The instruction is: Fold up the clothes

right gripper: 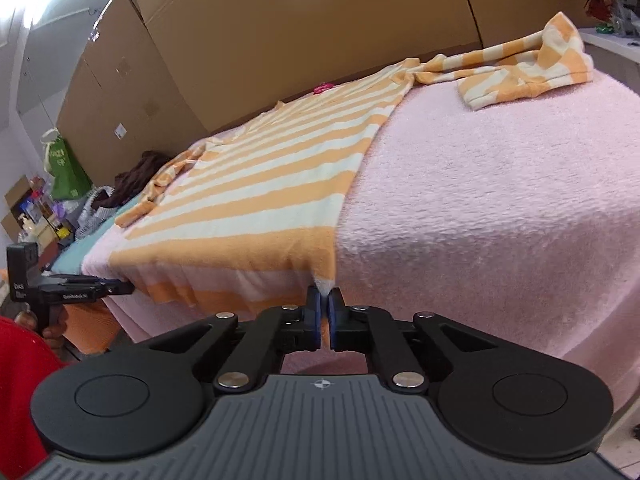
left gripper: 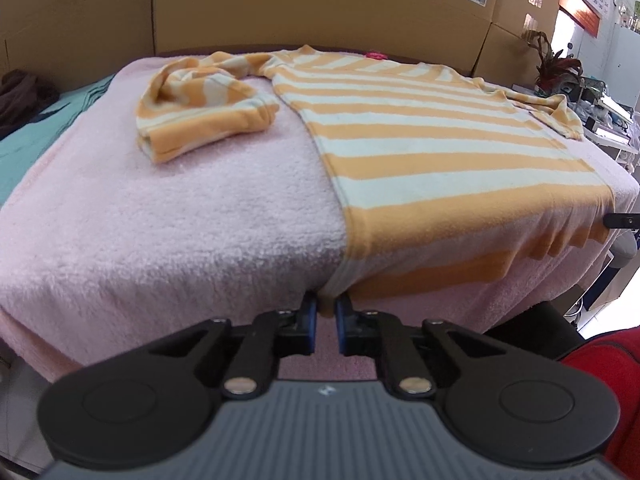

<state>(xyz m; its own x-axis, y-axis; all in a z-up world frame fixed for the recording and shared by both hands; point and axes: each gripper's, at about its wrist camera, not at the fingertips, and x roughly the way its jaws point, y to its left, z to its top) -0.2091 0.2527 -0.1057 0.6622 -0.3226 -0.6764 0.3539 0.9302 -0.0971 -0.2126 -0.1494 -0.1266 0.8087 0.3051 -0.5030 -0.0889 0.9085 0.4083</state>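
Note:
An orange-and-white striped shirt point(left gripper: 420, 128) lies flat on a pink towel point(left gripper: 208, 216) that covers the table, its hem hanging over the near edge. One sleeve point(left gripper: 200, 112) is bunched up at the far left. My left gripper point(left gripper: 327, 308) is shut on the hem's left corner. In the right wrist view the same shirt point(right gripper: 260, 184) stretches away, and my right gripper point(right gripper: 324, 304) is shut on the hem's right corner. The other sleeve point(right gripper: 528, 76) lies crumpled at the far right. Each gripper shows at the edge of the other's view: left gripper point(right gripper: 120, 287), right gripper point(left gripper: 618, 221).
Cardboard boxes point(left gripper: 320, 0) wall off the back of the table. A teal cloth point(left gripper: 32, 140) and a dark brown garment point(left gripper: 20, 92) lie to the left. A potted plant point(left gripper: 556, 64) and cluttered shelves stand at the right. A green bag point(right gripper: 64, 168) and a person's red sleeve point(right gripper: 20, 380) also show.

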